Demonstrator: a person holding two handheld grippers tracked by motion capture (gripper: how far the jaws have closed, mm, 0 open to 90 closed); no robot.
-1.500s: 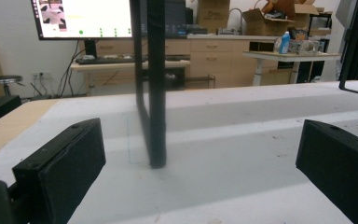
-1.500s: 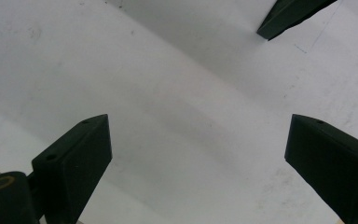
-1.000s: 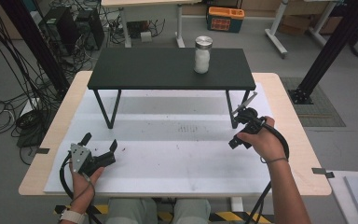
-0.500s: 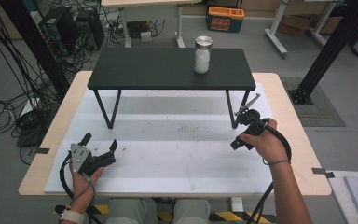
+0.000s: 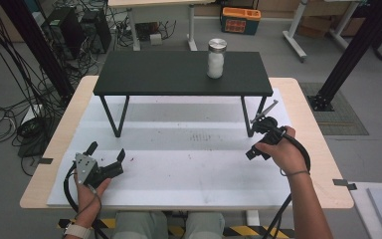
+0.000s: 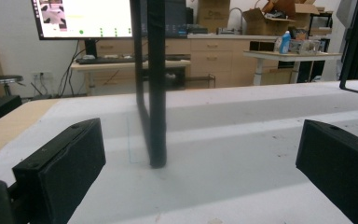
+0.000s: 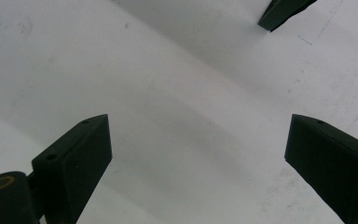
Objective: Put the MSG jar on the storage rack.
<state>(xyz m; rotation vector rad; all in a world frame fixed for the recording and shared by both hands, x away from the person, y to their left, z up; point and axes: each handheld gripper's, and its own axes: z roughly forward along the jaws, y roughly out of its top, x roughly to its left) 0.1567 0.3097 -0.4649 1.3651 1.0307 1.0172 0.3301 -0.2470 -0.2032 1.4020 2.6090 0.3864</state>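
Since a second ago the right tool has slid a little nearer the person, drawing slightly away from the leg of the black shelf; the left tool has kept its place.

Neither tool holds or touches anything. The thing nearest the work is the clear glass jar with a silver metal lid and white contents, which stands upright on the low black rectangular shelf on thin black metal legs, right of the shelf's middle and towards its far edge, well apart from both tools.

The right tool hangs over the white mat just in front of the shelf's near right leg. In the right gripper view its jaws are spread wide over bare mat, gripping nothing, with the foot of a black leg at the top edge.

The left tool rests low at the near left part of the mat, jaws released and wide apart. In the left gripper view they flank a black shelf leg standing on the mat ahead.

The mat lies on the pale wooden table.
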